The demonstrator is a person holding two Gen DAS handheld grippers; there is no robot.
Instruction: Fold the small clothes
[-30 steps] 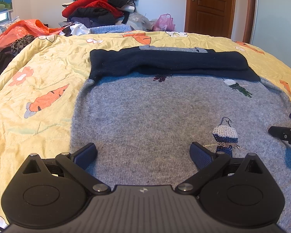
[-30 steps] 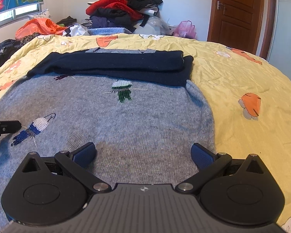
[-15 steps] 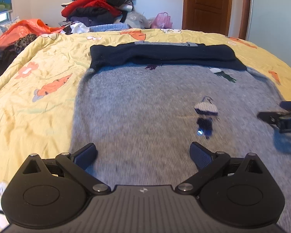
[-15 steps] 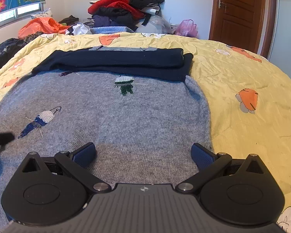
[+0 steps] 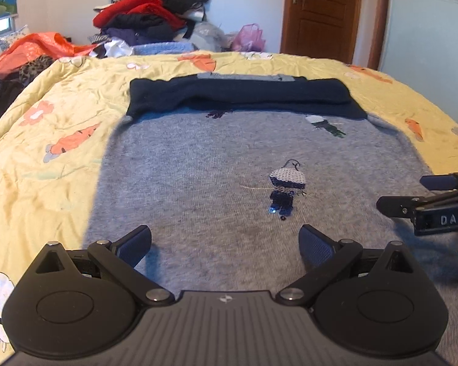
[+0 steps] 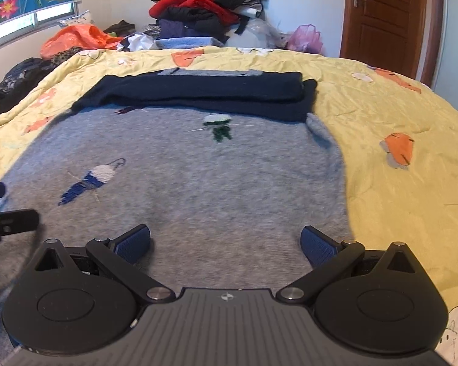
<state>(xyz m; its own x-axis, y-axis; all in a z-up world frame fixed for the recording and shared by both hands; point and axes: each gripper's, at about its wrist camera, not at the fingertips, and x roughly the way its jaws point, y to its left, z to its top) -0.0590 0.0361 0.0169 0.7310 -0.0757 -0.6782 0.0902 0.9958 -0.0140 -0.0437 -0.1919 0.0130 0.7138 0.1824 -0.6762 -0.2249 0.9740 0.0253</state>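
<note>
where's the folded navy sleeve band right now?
In both views the folded navy sleeve band lies across the far end of the grey knitted sweater, on the yellow carrot-print quilt.

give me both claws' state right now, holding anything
Left claw: open, holding nothing, over the grey sweater.
Right claw: open, holding nothing, over the same sweater.

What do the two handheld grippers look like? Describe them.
Left gripper and right gripper look alike: matte black plastic, a ribbed centre body, two round discs, silver pivot bolts, and blue textured fingertip pads. White letters "DAS" mark the right gripper's side.
</note>
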